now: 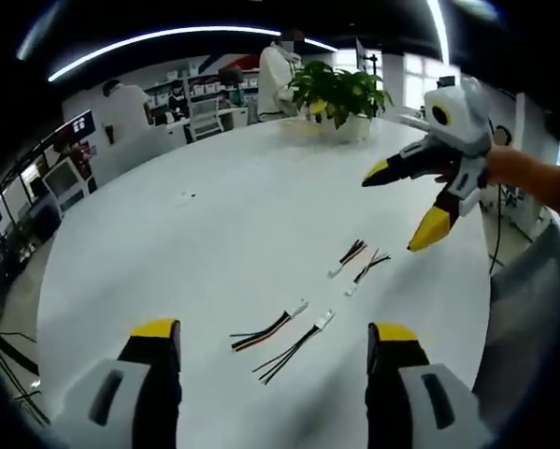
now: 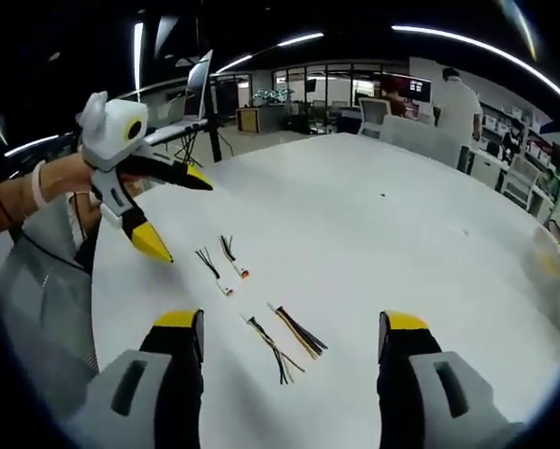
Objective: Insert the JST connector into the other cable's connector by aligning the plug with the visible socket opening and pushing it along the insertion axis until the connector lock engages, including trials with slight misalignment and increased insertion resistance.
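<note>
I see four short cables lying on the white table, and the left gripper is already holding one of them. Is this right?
Not quite. Four short cables do lie on the white table, but the left gripper holds none of them: the left gripper view shows its jaws open and empty, with the cables lying loose on the table.

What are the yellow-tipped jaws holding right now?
Nothing. Both the left gripper and right gripper are open above the table, and the cables lie untouched.
</note>
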`<state>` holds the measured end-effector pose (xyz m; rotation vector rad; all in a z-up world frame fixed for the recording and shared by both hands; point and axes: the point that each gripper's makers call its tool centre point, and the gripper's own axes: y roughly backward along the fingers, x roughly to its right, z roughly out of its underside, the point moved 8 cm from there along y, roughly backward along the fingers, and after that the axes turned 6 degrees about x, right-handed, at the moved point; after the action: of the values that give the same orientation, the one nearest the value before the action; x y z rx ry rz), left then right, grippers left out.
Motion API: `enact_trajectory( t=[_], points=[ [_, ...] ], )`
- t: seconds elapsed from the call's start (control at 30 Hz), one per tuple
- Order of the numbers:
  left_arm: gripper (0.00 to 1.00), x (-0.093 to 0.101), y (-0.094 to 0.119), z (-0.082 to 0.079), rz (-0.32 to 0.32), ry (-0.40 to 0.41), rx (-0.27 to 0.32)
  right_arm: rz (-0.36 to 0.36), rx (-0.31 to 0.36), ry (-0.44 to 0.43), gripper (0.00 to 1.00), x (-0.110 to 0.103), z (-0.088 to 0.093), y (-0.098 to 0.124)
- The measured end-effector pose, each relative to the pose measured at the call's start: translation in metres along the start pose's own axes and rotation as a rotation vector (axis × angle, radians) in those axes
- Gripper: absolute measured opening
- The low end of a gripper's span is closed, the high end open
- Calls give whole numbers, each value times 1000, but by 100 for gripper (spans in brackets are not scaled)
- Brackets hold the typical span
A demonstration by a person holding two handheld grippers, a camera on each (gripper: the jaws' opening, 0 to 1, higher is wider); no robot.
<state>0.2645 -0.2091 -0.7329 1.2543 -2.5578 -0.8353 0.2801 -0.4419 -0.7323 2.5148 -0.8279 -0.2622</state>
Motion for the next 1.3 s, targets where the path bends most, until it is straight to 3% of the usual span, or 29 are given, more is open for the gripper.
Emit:
enact_trajectory(
  t=[0.27,0.67,1.3],
  points=[
    [78,-4,-16,1,24,-45,-8,-28,-9,24,73,10,2,-15],
    [72,-15,-29,0,34,-42,4,-39,-3,32,69,20,3,-27],
    [60,-30,-43,8,47,-47,3,-101,9,48,52,25,8,-46]
  ],
)
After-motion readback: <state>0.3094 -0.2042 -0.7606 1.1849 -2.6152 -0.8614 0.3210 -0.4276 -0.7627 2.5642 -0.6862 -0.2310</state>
